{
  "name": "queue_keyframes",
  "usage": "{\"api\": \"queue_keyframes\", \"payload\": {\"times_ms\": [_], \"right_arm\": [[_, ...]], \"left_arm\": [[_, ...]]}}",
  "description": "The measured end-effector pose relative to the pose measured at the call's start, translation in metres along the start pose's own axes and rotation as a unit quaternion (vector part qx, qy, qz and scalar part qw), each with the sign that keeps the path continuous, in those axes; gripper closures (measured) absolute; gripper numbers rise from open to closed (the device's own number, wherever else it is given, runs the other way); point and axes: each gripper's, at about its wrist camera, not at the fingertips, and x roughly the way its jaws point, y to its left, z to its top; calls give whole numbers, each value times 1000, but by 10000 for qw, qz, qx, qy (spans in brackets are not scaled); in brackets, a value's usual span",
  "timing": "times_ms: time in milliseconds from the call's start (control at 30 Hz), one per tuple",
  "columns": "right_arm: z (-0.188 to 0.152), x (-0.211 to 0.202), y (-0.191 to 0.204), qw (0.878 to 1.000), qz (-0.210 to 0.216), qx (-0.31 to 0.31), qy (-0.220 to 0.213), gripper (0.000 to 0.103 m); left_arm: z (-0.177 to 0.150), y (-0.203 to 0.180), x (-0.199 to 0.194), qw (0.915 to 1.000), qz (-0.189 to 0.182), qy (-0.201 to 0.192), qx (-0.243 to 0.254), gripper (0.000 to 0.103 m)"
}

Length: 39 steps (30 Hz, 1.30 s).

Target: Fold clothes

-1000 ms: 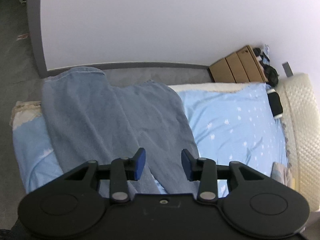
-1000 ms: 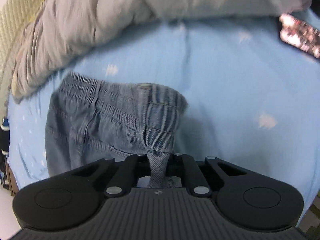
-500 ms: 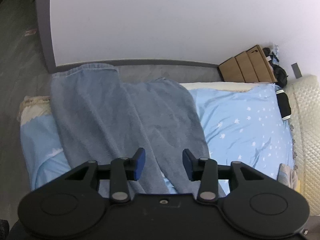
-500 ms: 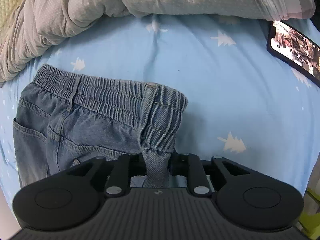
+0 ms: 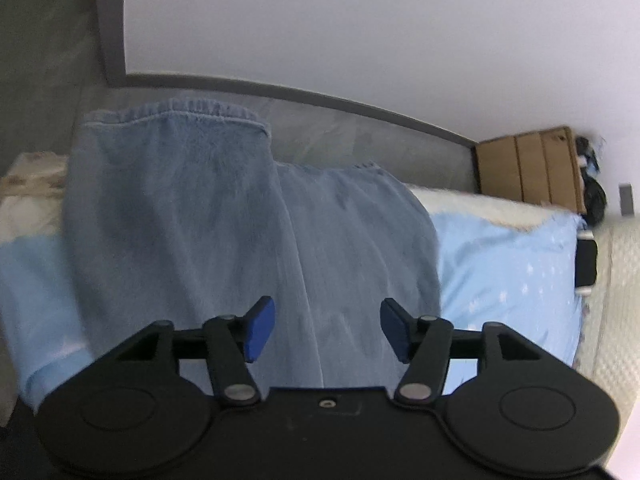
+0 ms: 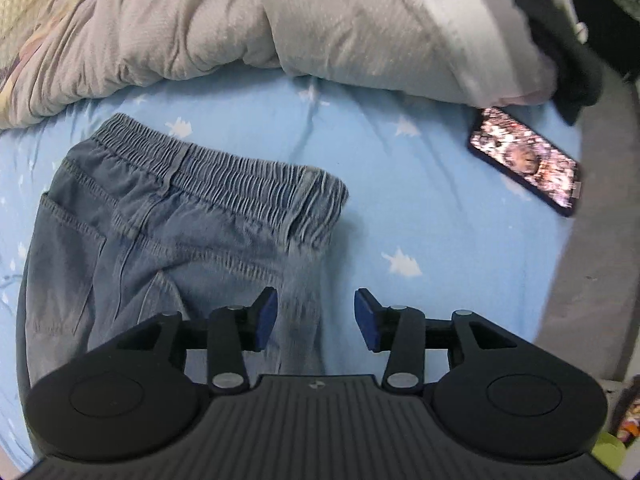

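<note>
Blue jeans lie on a light blue star-print bed sheet (image 6: 420,200). In the left wrist view the two legs (image 5: 208,232) stretch away toward the foot of the bed, hems hanging over the edge. My left gripper (image 5: 327,330) is open and empty above the legs. In the right wrist view the elastic waistband (image 6: 224,176) lies flat with a back pocket at the left. My right gripper (image 6: 316,320) is open and empty, just above the waistband's right corner.
A rumpled grey duvet (image 6: 280,28) lies beyond the waistband. A lit phone (image 6: 524,160) rests on the sheet at the right. The grey bed frame (image 5: 320,136) and white wall lie beyond the hems. Cardboard boxes (image 5: 528,168) stand at the far right.
My right gripper has opened and let go of the waistband corner, which now lies flat. My left gripper has opened wider and moved closer over the legs.
</note>
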Motion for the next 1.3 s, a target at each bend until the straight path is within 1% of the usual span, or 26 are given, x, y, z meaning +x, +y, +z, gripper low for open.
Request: {"api": "queue_keyframes", "payload": {"times_ms": [100, 167, 233, 300, 400, 533, 633, 733, 833, 933, 1033, 1067, 1100, 1133, 1167, 1267, 1300], "right_arm": [[-15, -22, 14, 9999, -78, -46, -103, 57], [-25, -34, 25, 9999, -82, -62, -132, 56], [-34, -43, 36, 9998, -77, -159, -130, 56], [-41, -49, 48, 9994, -77, -311, -134, 55], [-52, -56, 60, 9990, -26, -411, -146, 54], [-70, -61, 68, 9988, 7, -480, -82, 54], [-81, -61, 68, 9986, -37, -531, -29, 53], [-91, -61, 61, 9989, -122, -442, 28, 53], [-106, -69, 49, 9996, -102, -236, 147, 53], [-122, -79, 33, 9996, -115, -117, 238, 53], [-127, -87, 15, 9993, -282, -38, 260, 53], [-127, -89, 8, 9991, -343, 14, 250, 53], [-125, -92, 1, 9989, -396, 69, 234, 53], [-124, -93, -5, 9987, -443, 114, 215, 53], [-122, -95, -11, 9985, -483, 153, 194, 53], [-118, -96, -24, 9980, -548, 270, 143, 52], [-116, -94, -27, 9979, -566, 286, 138, 52]], "left_arm": [[23, 1, 36, 9997, 77, 206, 72, 47], [31, -4, 57, 9986, 147, 437, 259, 47], [31, -10, 74, 9962, 200, 763, 378, 49], [21, -19, 83, 9930, 81, 1046, 541, 48], [-9, -34, 96, 9846, -26, 1558, 794, 48], [-59, -52, 116, 9684, -87, 2175, 1221, 48], [-105, -62, 131, 9573, -131, 2488, 1466, 48], [-147, -67, 142, 9546, -236, 2649, 1340, 48], [-190, -75, 156, 9502, -379, 2852, 1195, 47], [-223, -84, 174, 9478, -446, 2936, 1163, 47], [-243, -85, 193, 9508, -370, 2931, 932, 48], [-245, -85, 195, 9520, -372, 2909, 878, 52], [-245, -85, 196, 9541, -426, 2835, 860, 62], [-245, -86, 196, 9563, -479, 2757, 847, 70], [-245, -87, 193, 9594, -500, 2615, 925, 87], [-242, -88, 181, 9643, -608, 2400, 939, 97], [-242, -89, 174, 9653, -609, 2355, 947, 98]]}}
